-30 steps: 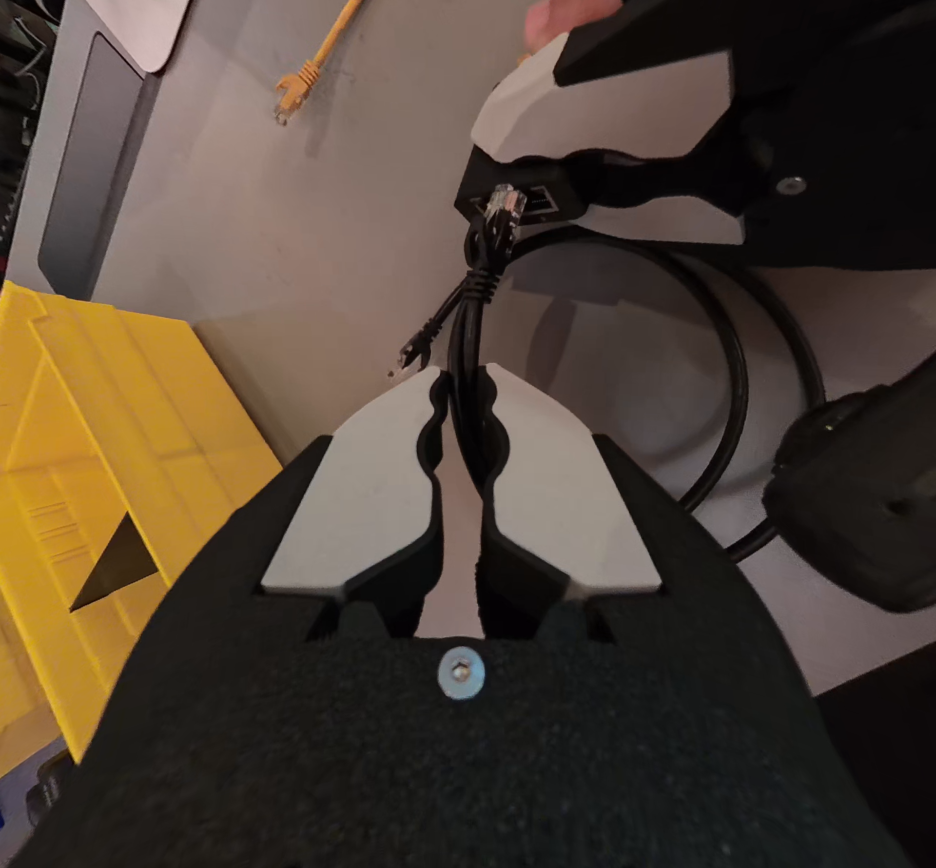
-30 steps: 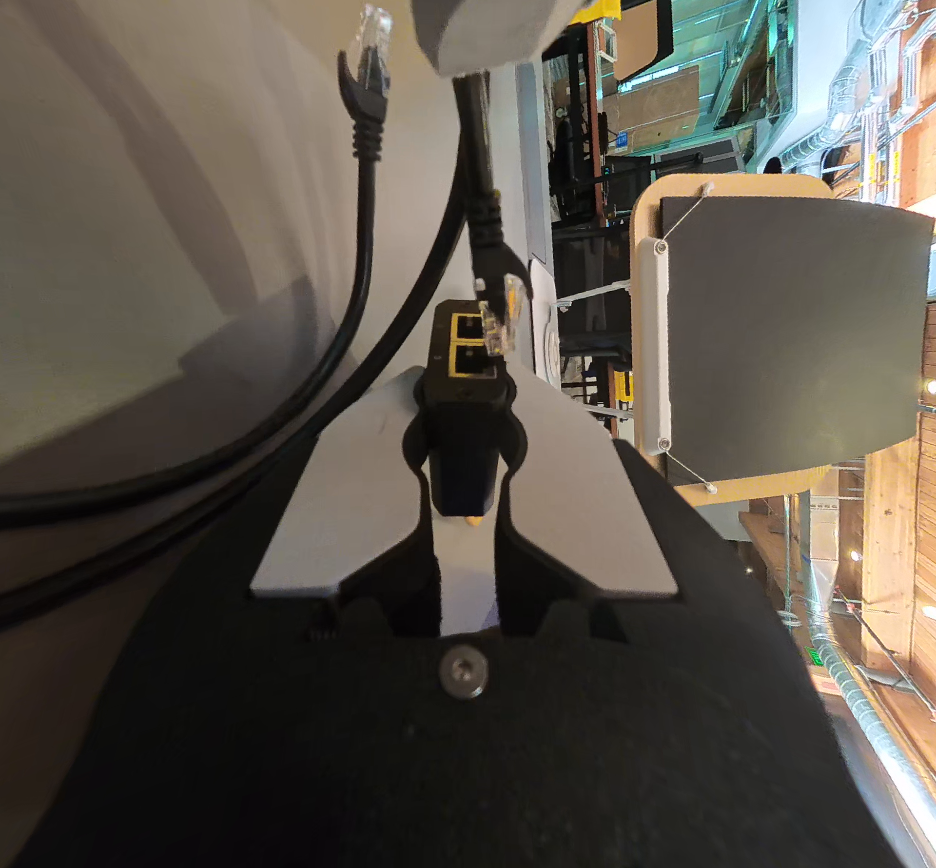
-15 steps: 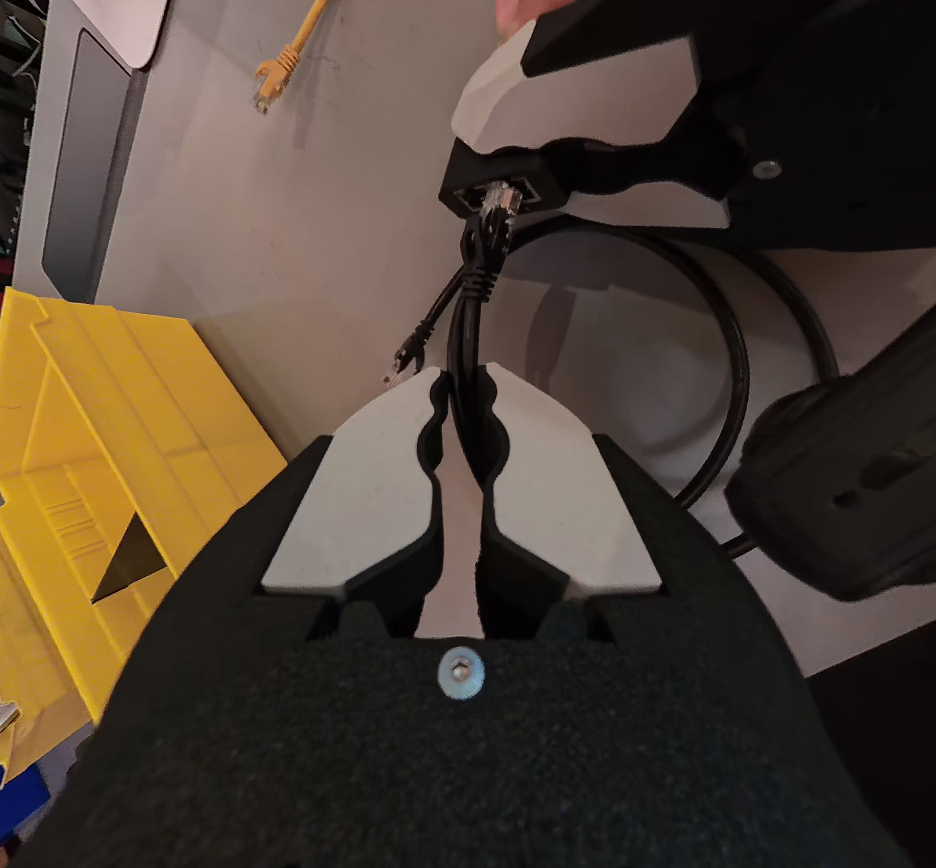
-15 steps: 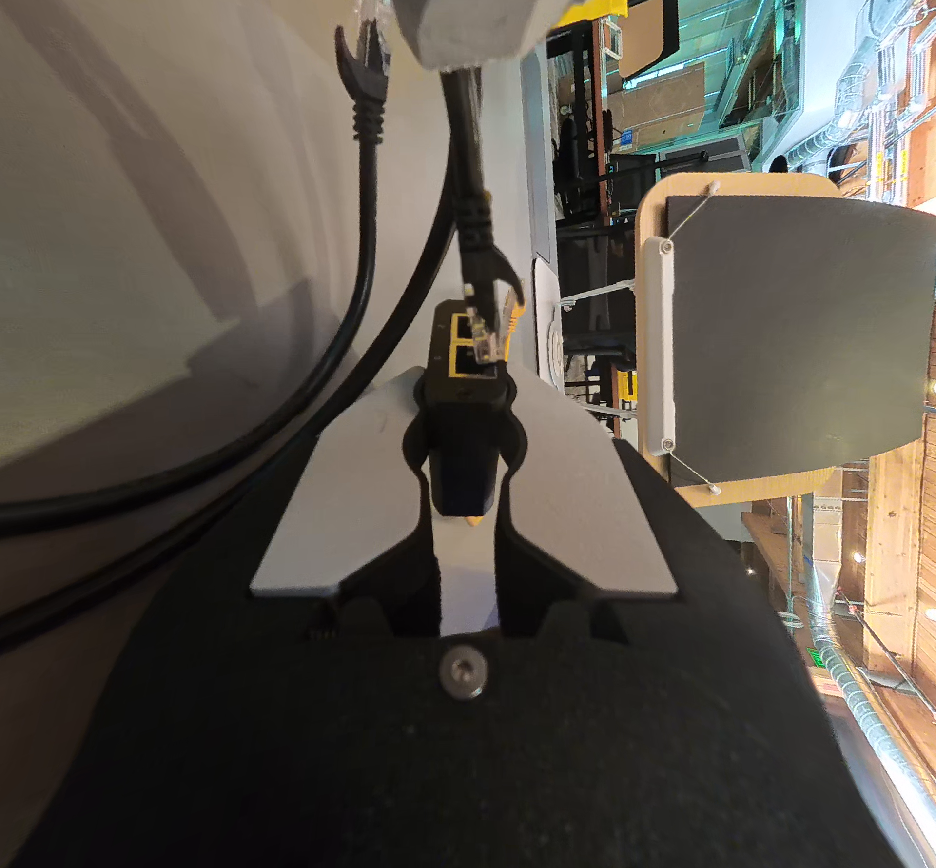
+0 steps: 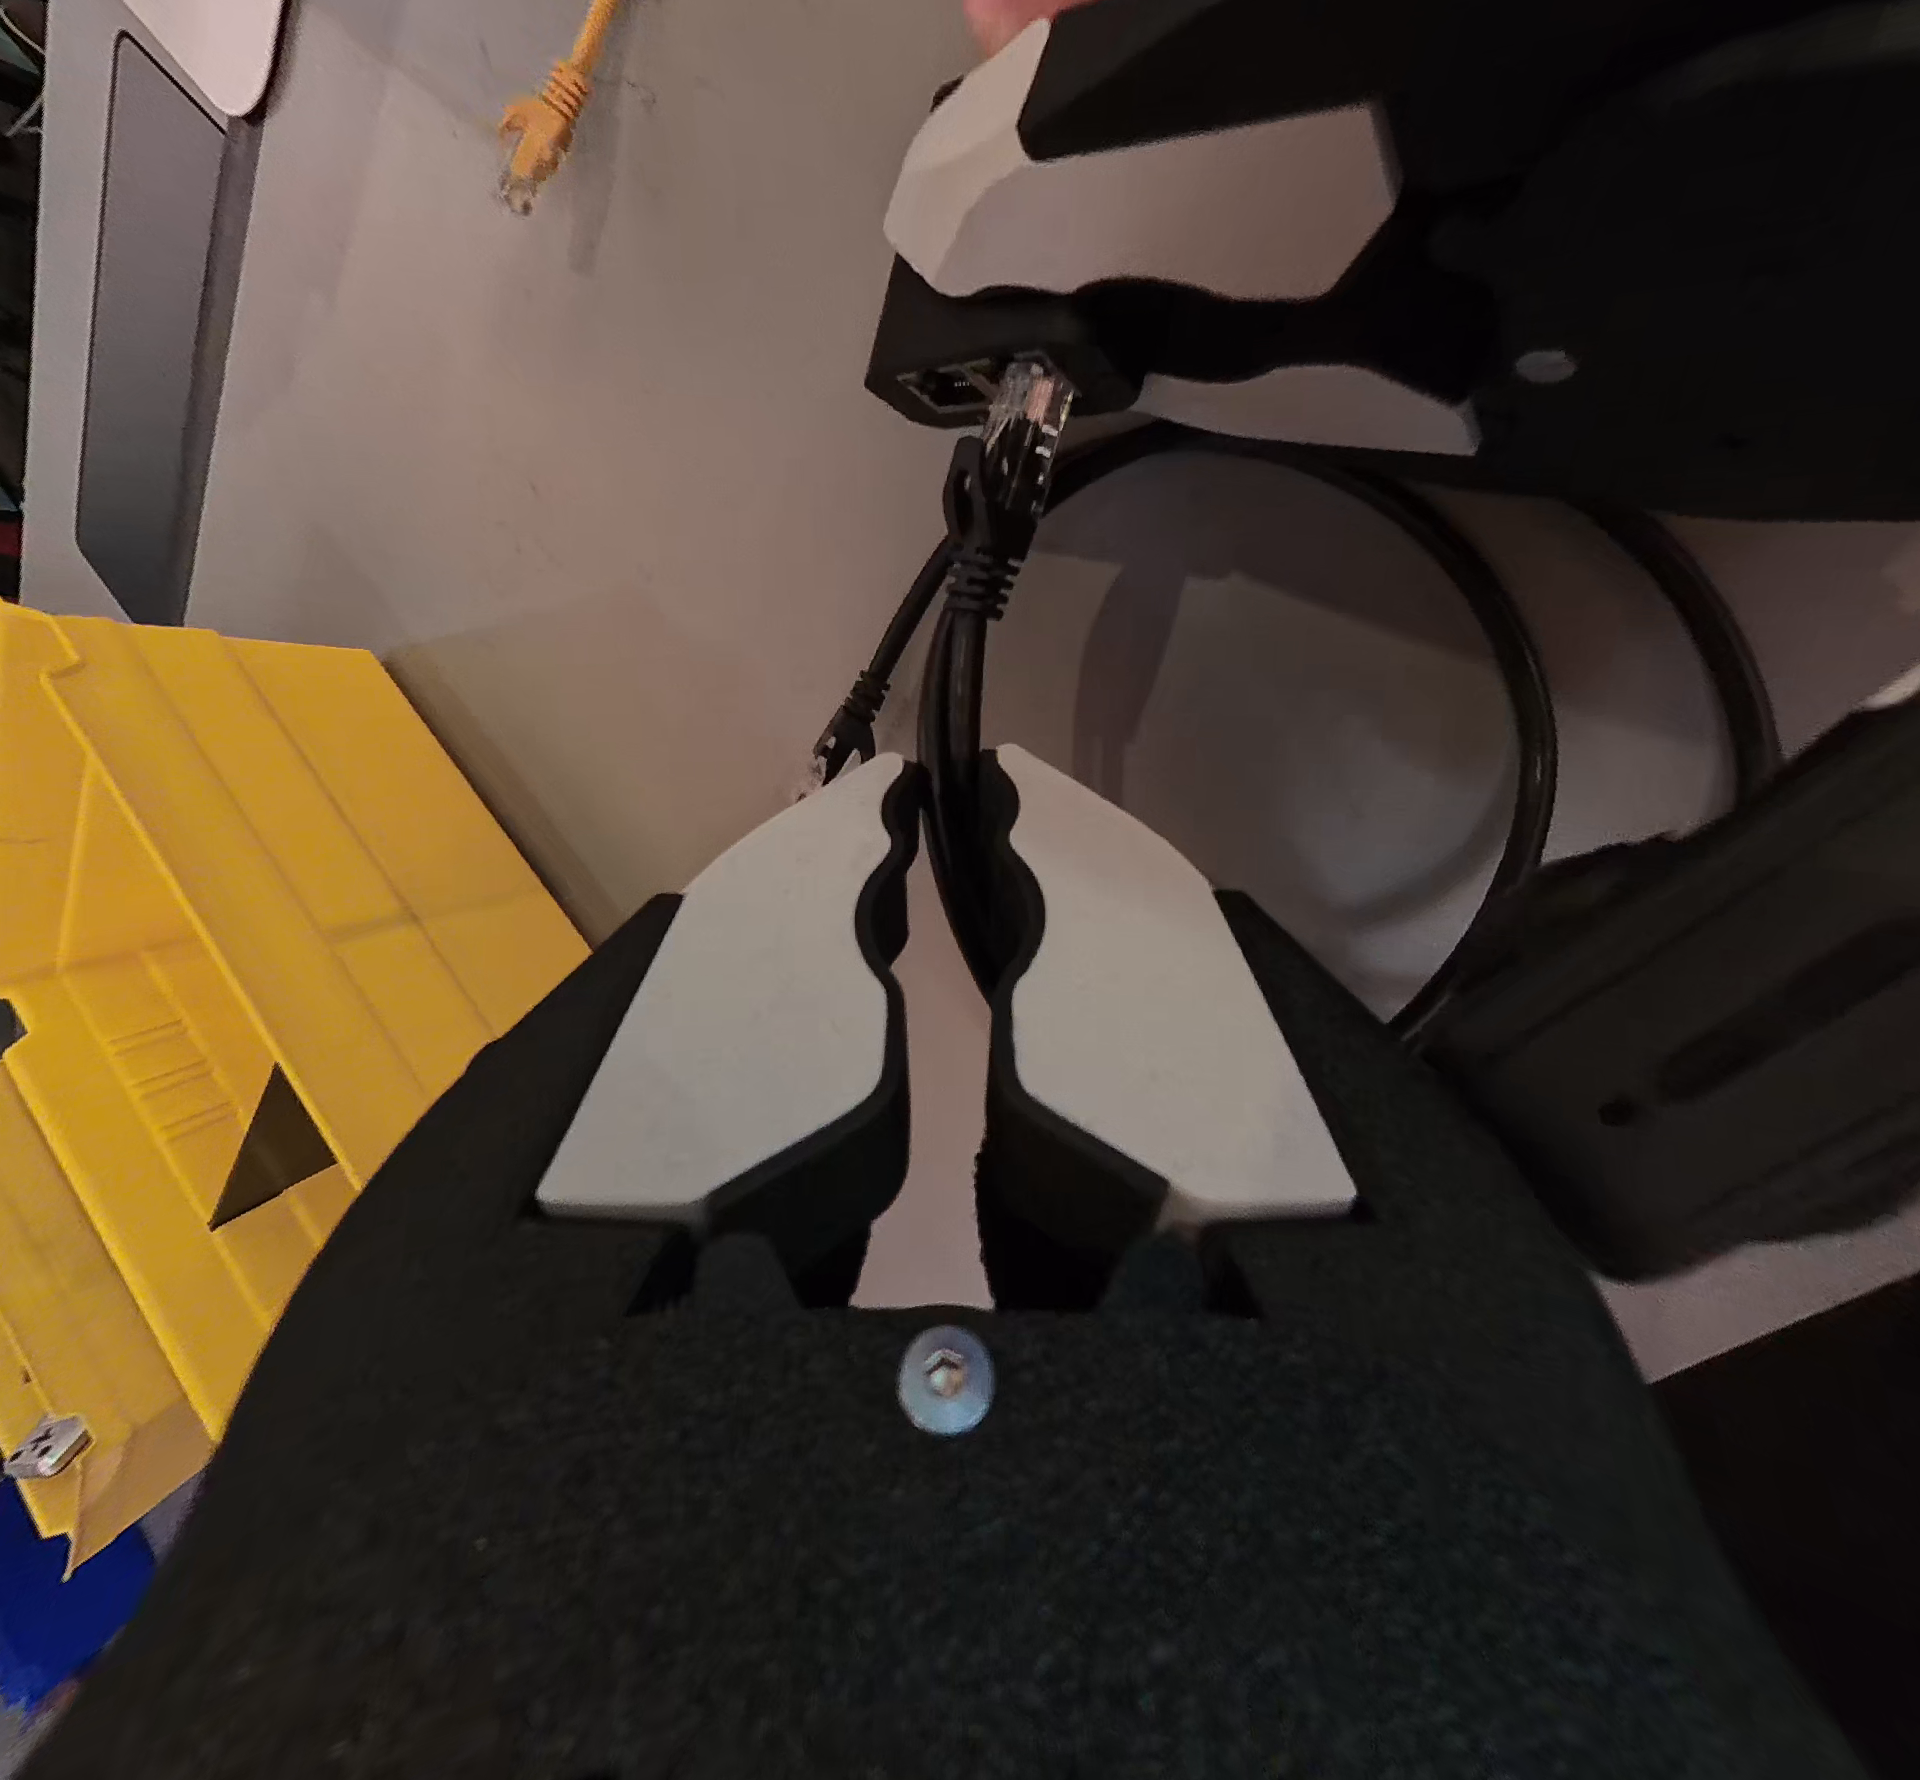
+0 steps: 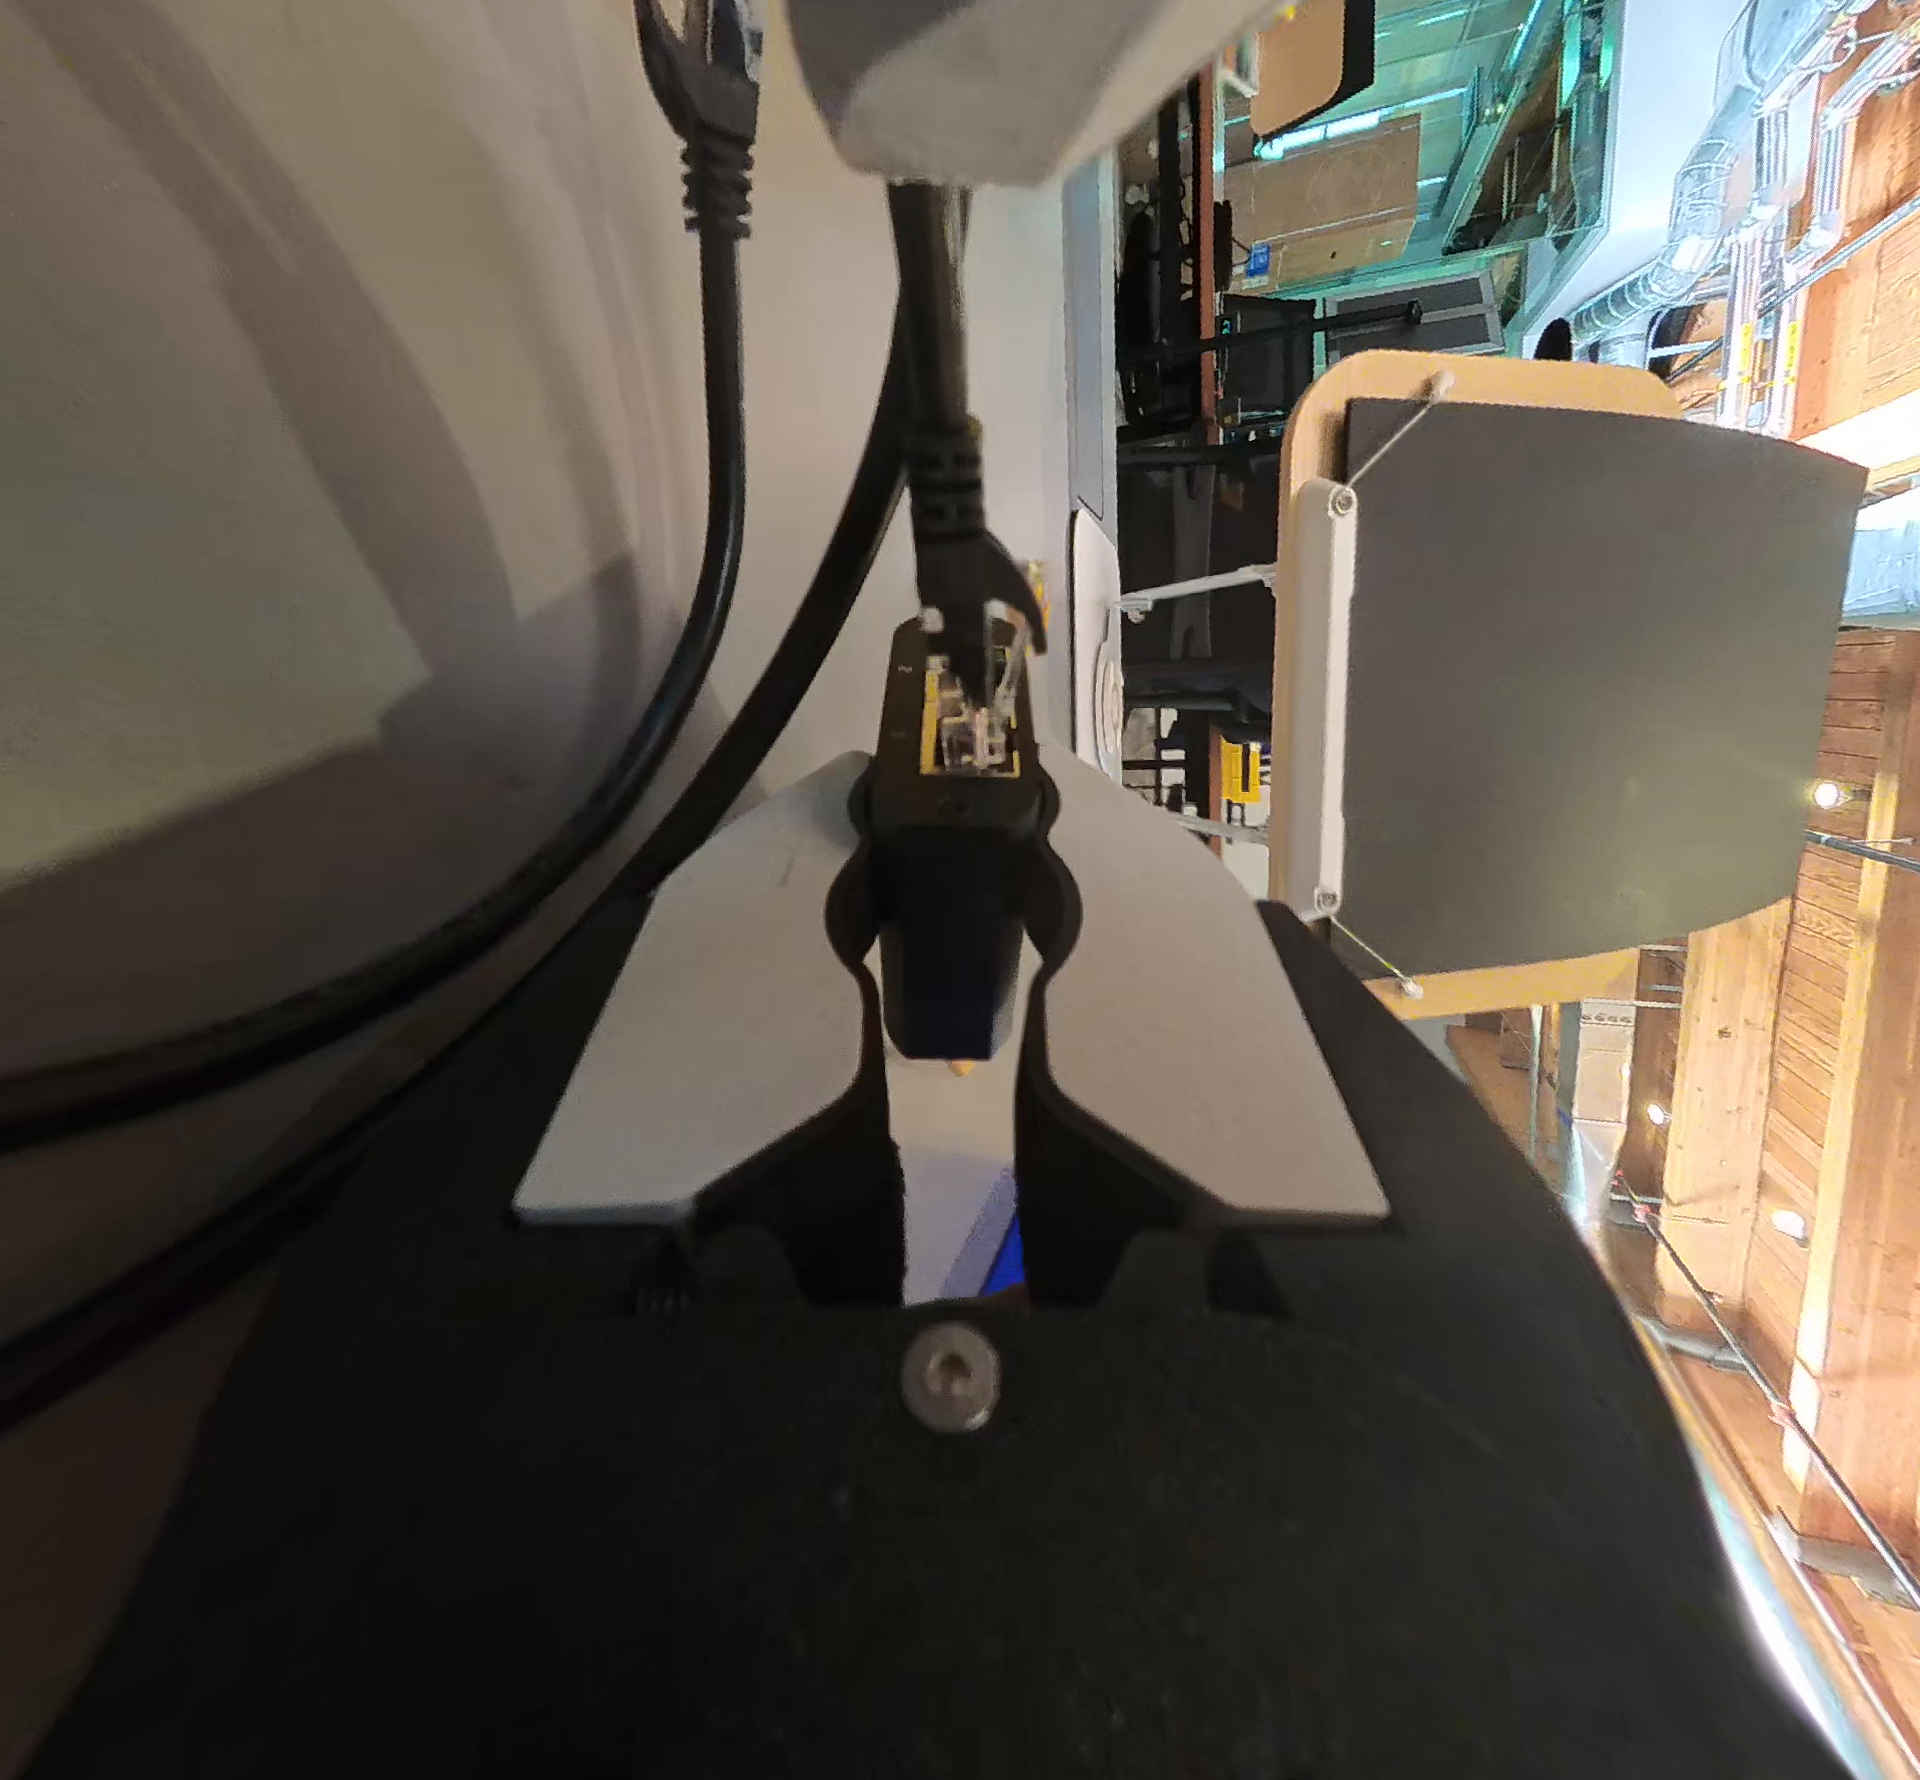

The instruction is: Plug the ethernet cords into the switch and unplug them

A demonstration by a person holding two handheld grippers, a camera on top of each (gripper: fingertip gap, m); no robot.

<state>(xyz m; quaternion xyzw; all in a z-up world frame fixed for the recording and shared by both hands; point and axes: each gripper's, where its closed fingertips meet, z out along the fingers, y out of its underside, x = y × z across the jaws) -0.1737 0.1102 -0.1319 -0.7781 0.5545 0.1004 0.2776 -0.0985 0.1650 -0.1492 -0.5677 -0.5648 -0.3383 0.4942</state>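
Observation:
My left gripper [image 5: 951,774] is shut on a black ethernet cord [image 5: 961,691]. Its clear plug [image 5: 1023,405] touches a port on the face of the small black switch [image 5: 977,348]. My right gripper [image 6: 951,774] is shut on the switch [image 6: 951,857] and holds it above the table. In the right wrist view the clear plug [image 6: 971,712] sits at the yellow-rimmed ports, with the cord [image 6: 935,359] running up to the left gripper's grey finger [image 6: 987,16]. The cord's other plug [image 5: 847,728] lies loose on the table and shows in the right wrist view [image 6: 712,57]. I cannot tell whether the plug is fully seated.
An orange ethernet cord [image 5: 582,37] lies on the grey table [image 5: 520,442] at the far left. A yellow bin [image 5: 208,951] stands at the left. The black cord loops [image 5: 1527,743] on the table at the right. A chair [image 6: 1558,691] stands beyond the table edge.
The left gripper has brought the black cord's plug from just beside the switch onto its port face. The two grippers have closed toward each other.

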